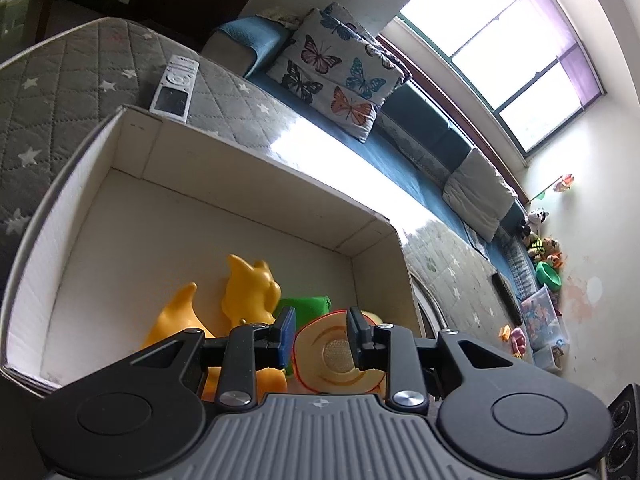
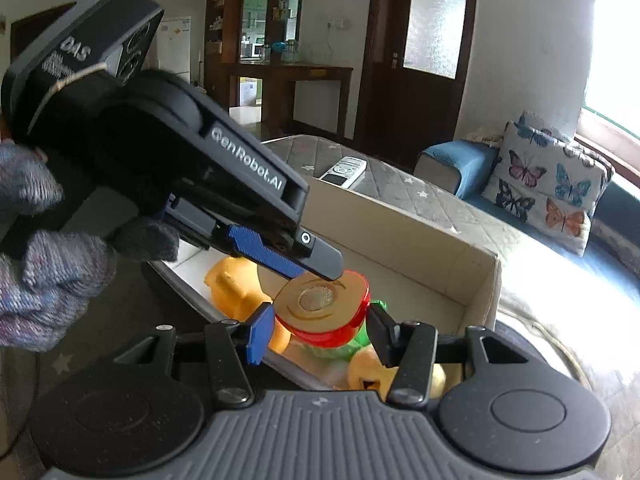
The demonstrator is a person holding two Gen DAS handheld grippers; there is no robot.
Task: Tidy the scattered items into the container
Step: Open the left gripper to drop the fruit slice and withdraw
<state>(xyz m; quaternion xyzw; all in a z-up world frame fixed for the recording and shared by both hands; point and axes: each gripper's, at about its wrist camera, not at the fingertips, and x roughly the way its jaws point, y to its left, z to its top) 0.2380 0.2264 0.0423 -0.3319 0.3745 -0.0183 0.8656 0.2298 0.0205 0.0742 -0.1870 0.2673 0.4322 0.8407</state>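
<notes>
A white cardboard box point(image 1: 224, 196) lies open on a grey star-quilted mattress. Inside are a yellow toy animal point(image 1: 248, 292), a green toy point(image 1: 306, 305) and other yellow pieces point(image 2: 236, 292). A red toy tomato half point(image 1: 332, 354) with a tan cut face sits between the fingers of my left gripper point(image 1: 320, 334), over the box. In the right wrist view the left gripper point(image 2: 316, 270) reaches in from the left, its fingertips touching the tomato half point(image 2: 324, 308). My right gripper point(image 2: 320, 332) is open with the tomato half between its fingers; contact is unclear.
A white remote point(image 1: 175, 88) lies on the mattress beyond the box. A butterfly pillow point(image 1: 336, 76) leans on a blue sofa point(image 1: 420, 148). Plush toys and boxes point(image 1: 540, 280) sit at the far wall. A dark door point(image 2: 420, 48) and shelves stand behind.
</notes>
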